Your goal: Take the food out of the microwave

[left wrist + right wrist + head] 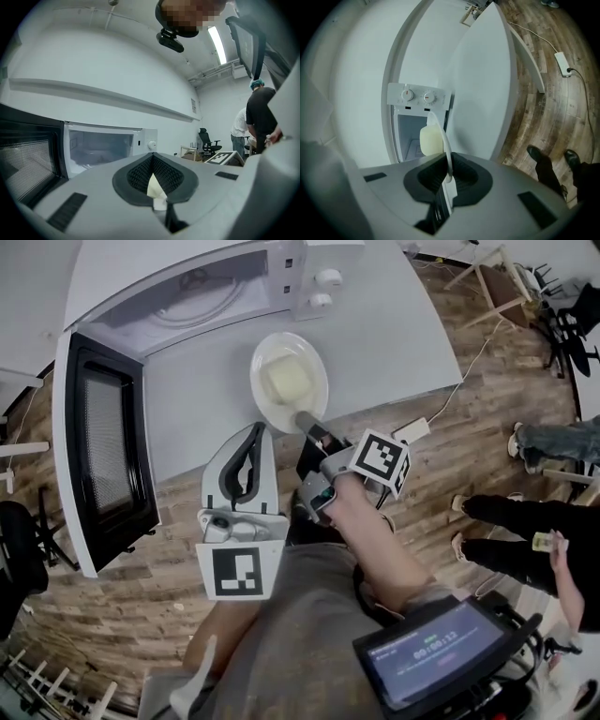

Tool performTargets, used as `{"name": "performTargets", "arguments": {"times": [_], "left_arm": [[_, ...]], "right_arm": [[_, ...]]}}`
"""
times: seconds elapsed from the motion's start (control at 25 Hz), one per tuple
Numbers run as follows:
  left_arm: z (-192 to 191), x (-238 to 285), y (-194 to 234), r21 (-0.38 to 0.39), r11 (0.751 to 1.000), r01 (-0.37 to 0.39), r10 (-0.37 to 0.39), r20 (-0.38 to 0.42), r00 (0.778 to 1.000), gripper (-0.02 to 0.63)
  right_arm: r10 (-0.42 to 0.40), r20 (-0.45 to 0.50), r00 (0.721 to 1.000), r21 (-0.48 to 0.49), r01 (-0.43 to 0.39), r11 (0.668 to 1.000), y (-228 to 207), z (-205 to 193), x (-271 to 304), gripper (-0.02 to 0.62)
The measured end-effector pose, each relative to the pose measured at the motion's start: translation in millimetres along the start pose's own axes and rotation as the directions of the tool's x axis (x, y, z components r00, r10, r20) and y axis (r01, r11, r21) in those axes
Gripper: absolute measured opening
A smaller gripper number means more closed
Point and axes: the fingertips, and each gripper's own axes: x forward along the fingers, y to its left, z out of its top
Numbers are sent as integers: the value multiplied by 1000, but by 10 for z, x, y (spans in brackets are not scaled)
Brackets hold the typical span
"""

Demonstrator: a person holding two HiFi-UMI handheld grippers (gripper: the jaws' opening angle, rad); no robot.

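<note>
right claw (448,176) clamping plate (271,414), pale food (286,379) on it

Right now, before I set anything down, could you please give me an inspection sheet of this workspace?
Surface: white table under the microwave.
Job's things: microwave door open, cavity looks empty; plate with pale food is outside, above the table.
Clutter: nothing seen.
Grippers: right gripper shut on plate rim; left gripper shut, empty.
Cables: white cable and power strip on wooden floor.
Surroundings: people stand at the right.
</note>
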Motion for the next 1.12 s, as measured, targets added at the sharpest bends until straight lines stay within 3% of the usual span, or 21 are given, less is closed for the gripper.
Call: {"name": "performTargets", "arguments": {"times": [0.32, 0.88, 1.0, 1.12], "left_arm": [[-51, 34, -52, -7, 1000, 23, -24, -9, 1000, 6], [-94, 207, 268, -20, 1000, -4, 3, -45, 999, 6], [-106, 268, 309, -28, 1000, -12, 10, -50, 999, 6], [-107, 288, 346, -32, 999, -18, 16, -50, 999, 6]], "right_arm": [[-66, 21, 998, 24, 65, 998, -254, 43, -84, 32], [-150, 22, 988, 40, 149, 988, -361, 137, 53, 48], [-150, 21, 988, 0, 150, 989, -342, 184, 79, 49], [-162, 21, 987, -105, 163, 981, -306, 207, 94, 55]]}}
